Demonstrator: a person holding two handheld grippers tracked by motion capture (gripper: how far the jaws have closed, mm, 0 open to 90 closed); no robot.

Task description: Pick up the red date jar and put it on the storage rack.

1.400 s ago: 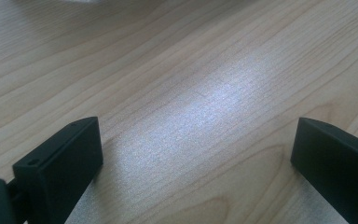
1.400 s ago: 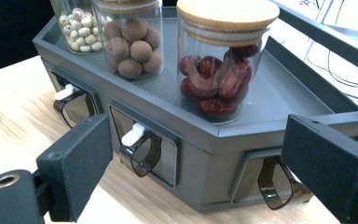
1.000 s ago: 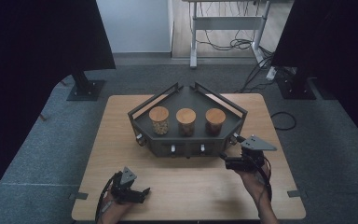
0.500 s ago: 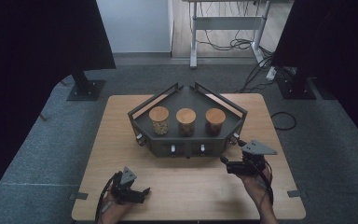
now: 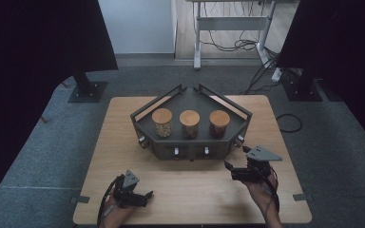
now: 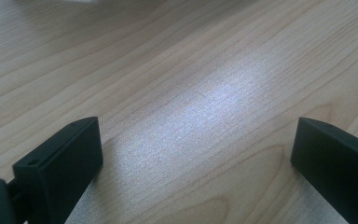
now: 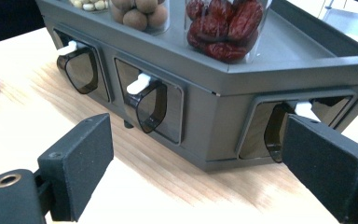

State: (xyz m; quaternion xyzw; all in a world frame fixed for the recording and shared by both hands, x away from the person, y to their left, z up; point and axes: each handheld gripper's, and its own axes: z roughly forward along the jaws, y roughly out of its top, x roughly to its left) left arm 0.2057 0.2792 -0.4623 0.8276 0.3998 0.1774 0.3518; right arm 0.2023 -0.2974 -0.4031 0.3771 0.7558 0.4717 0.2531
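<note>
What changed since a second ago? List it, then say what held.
The right gripper has drawn slightly back from the grey dispenser stand, toward the table's near edge. Its jaws are open with nothing between them, facing the stand's front scoops. Nothing was grasped or released. Unchanged: the left gripper, open and low over the wood, and the three wooden-lidded jars on the stand.

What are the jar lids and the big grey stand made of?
The jar lids look like wood or cork: matt tan discs. The grey stand looks like painted metal or plastic: smooth, even matt grey with sharp edges. The look cannot settle which.
</note>
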